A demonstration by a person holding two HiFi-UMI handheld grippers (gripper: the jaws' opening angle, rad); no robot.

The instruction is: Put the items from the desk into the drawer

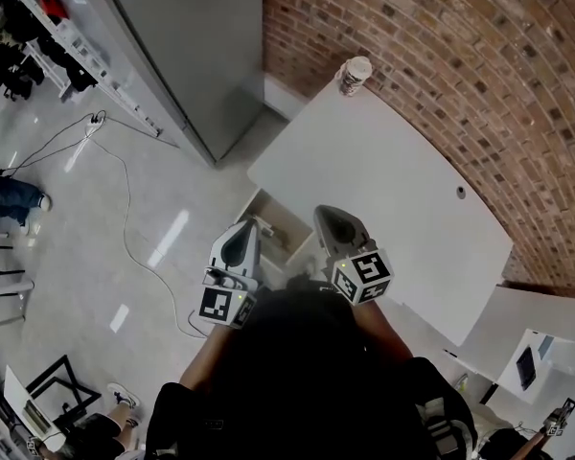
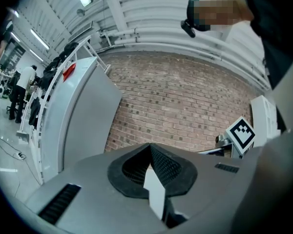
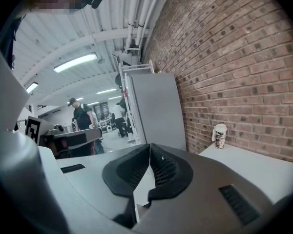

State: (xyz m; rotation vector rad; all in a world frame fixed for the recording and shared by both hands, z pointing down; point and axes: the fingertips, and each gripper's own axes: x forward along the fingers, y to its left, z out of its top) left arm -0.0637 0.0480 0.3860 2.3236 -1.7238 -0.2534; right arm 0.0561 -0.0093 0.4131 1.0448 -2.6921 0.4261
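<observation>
A white desk runs along the brick wall, and a paper cup stands at its far end. Under the desk's left edge an open drawer shows a pale inside. My left gripper is held above the drawer, shut, with nothing between its jaws. Just to its right, over the desk's near edge, my right gripper is also shut and empty. In the right gripper view the cup stands far ahead on the desk.
A tall grey cabinet stands left of the desk's far end. The brick wall closes off the right side. A cable trails over the glossy floor at left. People stand in the background.
</observation>
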